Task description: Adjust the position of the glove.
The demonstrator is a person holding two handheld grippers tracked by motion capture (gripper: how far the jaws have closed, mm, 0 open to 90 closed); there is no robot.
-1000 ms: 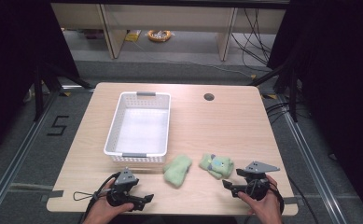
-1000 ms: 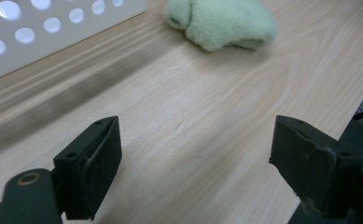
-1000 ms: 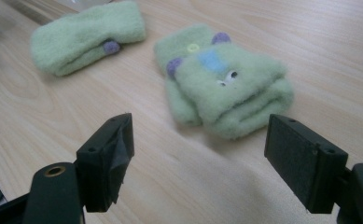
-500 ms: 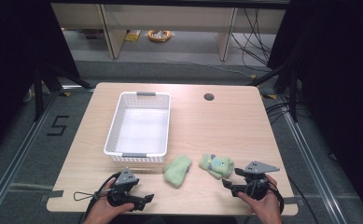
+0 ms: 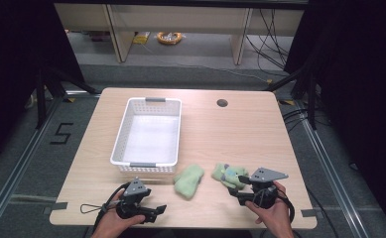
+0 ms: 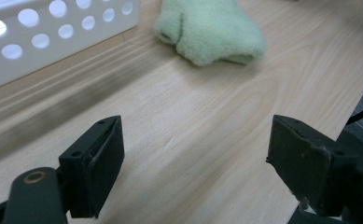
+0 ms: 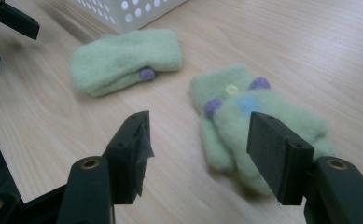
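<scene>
Mitten [image 7: 258, 116], pale green, flat on the table [image 5: 240, 129] near its front edge, just ahead of the right gripper [image 5: 241, 191] and partly behind one black jaw in the right gripper view. Jaws apart with nothing clamped, having just been closing, mitten cuff between them. Second mitten [image 5: 189, 180] to the left, its purple dot seen from the right gripper view. Left gripper [image 6: 195, 172] gaping wide over bare wood. White basket [image 5: 148, 134] farther off; grey floor, cables beyond.
</scene>
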